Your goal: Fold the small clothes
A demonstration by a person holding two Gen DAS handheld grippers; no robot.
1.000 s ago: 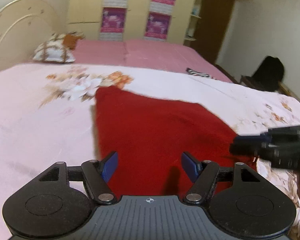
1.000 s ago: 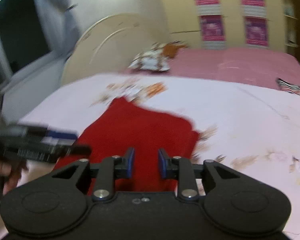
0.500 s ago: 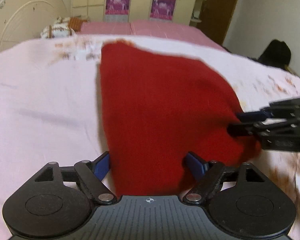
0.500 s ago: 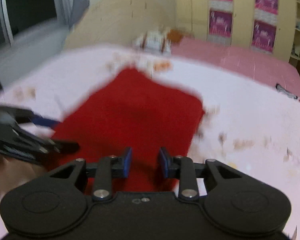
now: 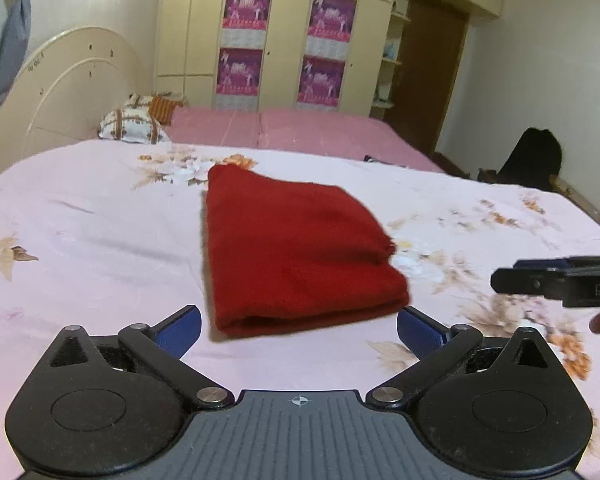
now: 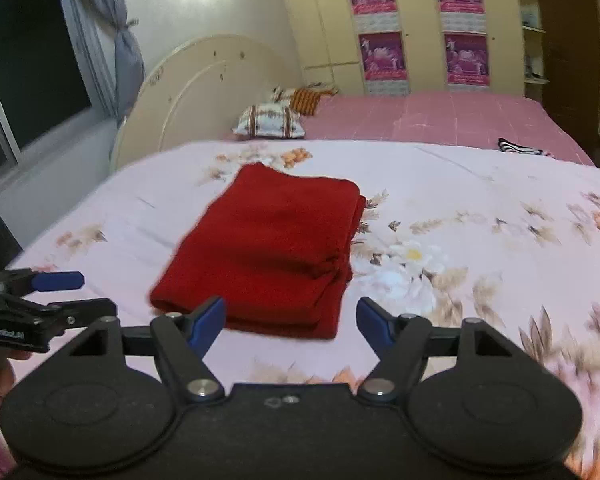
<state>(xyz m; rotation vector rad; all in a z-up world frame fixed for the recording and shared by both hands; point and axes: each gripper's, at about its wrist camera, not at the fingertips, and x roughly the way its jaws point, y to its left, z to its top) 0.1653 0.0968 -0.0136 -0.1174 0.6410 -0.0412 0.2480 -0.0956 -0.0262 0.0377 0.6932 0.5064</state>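
A red cloth (image 5: pixel 296 252) lies folded in a thick rectangle on the pale pink flowered bedsheet (image 5: pixel 100 240). It also shows in the right wrist view (image 6: pixel 272 248). My left gripper (image 5: pixel 298 326) is open and empty, just in front of the cloth's near folded edge. My right gripper (image 6: pixel 290 322) is open and empty, also just short of the cloth's near edge. The right gripper shows at the right edge of the left wrist view (image 5: pixel 500 276). The left gripper shows at the left edge of the right wrist view (image 6: pixel 92 296), open.
A second bed with a pink cover (image 5: pixel 300 132) and patterned pillows (image 5: pixel 132 130) lies behind. A headboard (image 5: pixel 68 92) stands at the left. A striped item (image 6: pixel 520 146) lies on the pink bed. A dark chair (image 5: pixel 536 160) stands at the right.
Both grippers have let go of the red cloth and pulled back toward me. The cloth now lies folded over on the bed; the right gripper's jaws have opened wide.
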